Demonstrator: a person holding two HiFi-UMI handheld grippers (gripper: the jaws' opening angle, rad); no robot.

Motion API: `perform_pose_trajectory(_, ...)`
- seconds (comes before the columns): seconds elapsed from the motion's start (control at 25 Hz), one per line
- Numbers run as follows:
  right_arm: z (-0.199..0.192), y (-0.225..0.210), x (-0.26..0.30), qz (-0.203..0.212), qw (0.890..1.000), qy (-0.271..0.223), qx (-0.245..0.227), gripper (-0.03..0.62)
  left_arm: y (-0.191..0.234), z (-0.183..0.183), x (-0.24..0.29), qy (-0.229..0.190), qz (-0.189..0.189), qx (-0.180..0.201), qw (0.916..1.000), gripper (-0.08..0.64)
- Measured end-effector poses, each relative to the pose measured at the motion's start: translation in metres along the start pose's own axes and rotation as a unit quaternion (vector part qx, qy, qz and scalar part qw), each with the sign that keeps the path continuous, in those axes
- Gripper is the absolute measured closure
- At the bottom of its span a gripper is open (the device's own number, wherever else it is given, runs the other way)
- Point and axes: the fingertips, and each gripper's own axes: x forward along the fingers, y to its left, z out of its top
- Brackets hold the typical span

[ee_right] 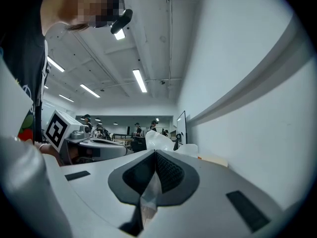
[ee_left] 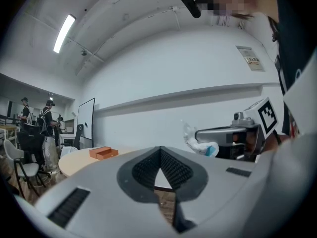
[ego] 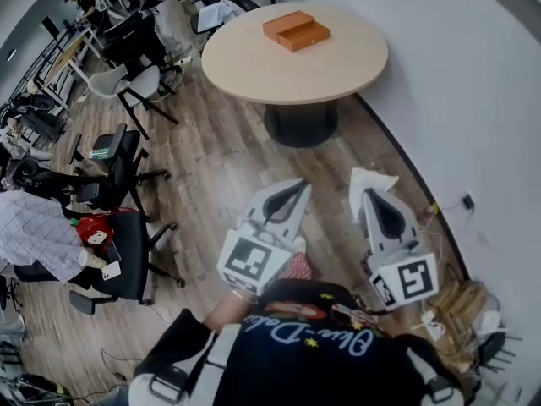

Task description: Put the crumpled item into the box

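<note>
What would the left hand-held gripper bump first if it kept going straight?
The left hand-held gripper would probably meet the round table; nothing shows between. Height is unclear, so maybe the wall.

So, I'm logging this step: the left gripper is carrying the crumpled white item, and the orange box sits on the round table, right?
Not the left. The right gripper view shows the right gripper shut on the crumpled white item; the left gripper is shut with nothing in it. The orange box does sit on the round table.
</note>
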Motion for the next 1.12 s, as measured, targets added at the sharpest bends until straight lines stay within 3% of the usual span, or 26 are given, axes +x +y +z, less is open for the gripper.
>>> perform_pose_trajectory(0.64, 0.008, -0.039, 0.091, 0.015, 0.999, 0.012, -0.049, 0.592, 0.078, 0.007, 0.058, -0.010, 0.001, -0.008, 0.9999, 0.568)
perform_pose_trajectory(1.12, 0.000, -0.056, 0.151, 0.028, 0.999, 0.023, -0.028, 0.592, 0.125, -0.012, 0.087, 0.006, 0.011, -0.022, 0.9997, 0.568)
